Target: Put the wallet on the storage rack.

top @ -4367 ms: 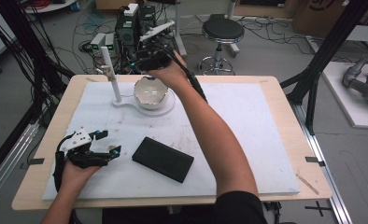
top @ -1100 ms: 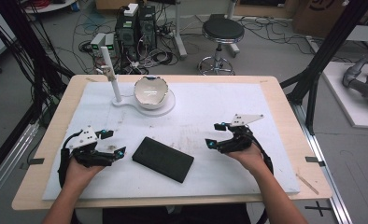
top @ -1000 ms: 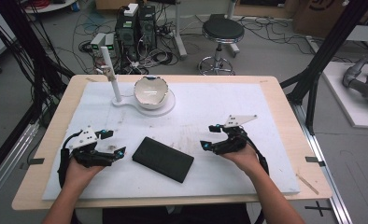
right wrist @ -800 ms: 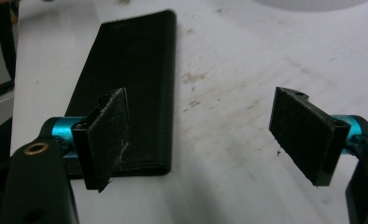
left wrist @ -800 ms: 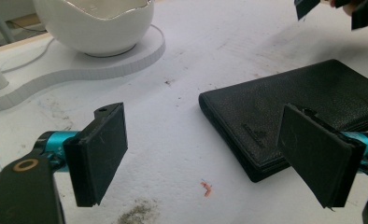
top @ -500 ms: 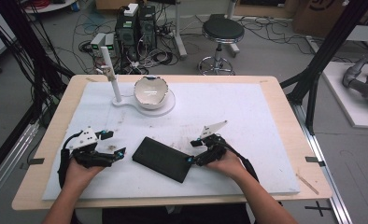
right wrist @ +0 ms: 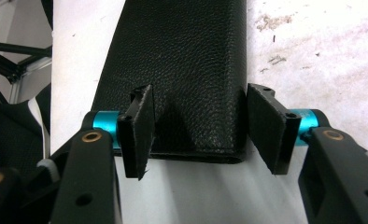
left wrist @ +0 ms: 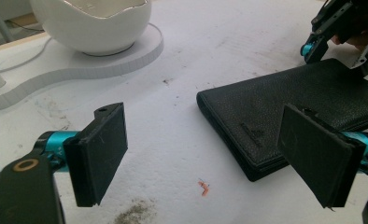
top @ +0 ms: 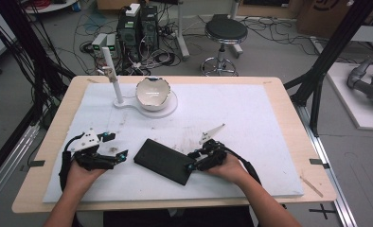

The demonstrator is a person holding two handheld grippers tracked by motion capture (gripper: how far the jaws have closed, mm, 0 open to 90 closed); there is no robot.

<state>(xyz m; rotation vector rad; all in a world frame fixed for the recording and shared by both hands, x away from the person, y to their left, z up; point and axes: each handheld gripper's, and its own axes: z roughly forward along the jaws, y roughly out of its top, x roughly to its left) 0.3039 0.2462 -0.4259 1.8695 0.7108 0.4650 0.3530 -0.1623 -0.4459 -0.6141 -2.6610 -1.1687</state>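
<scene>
A black leather wallet (top: 164, 161) lies flat on the white mat (top: 251, 113), near the front. My right gripper (top: 190, 161) is at the wallet's right end, open. In the right gripper view the wallet (right wrist: 187, 56) runs away from the right gripper (right wrist: 201, 130); one jaw hangs over the leather and the other stands beside the wallet's long edge. My left gripper (top: 117, 145) rests open on the mat just left of the wallet. In the left gripper view the wallet (left wrist: 285, 107) lies ahead to the right of the left gripper (left wrist: 210, 158), with nothing between the jaws.
At the back left a white bowl (top: 152, 93) sits on a flat white base (top: 168, 109) with an upright white post (top: 112, 78). The bowl (left wrist: 88, 23) appears in the left gripper view too. The wooden table edge (top: 175, 204) runs along the front.
My right gripper has moved left across the mat from the right side to the wallet's right end. The left gripper and the wallet have stayed where they were.
</scene>
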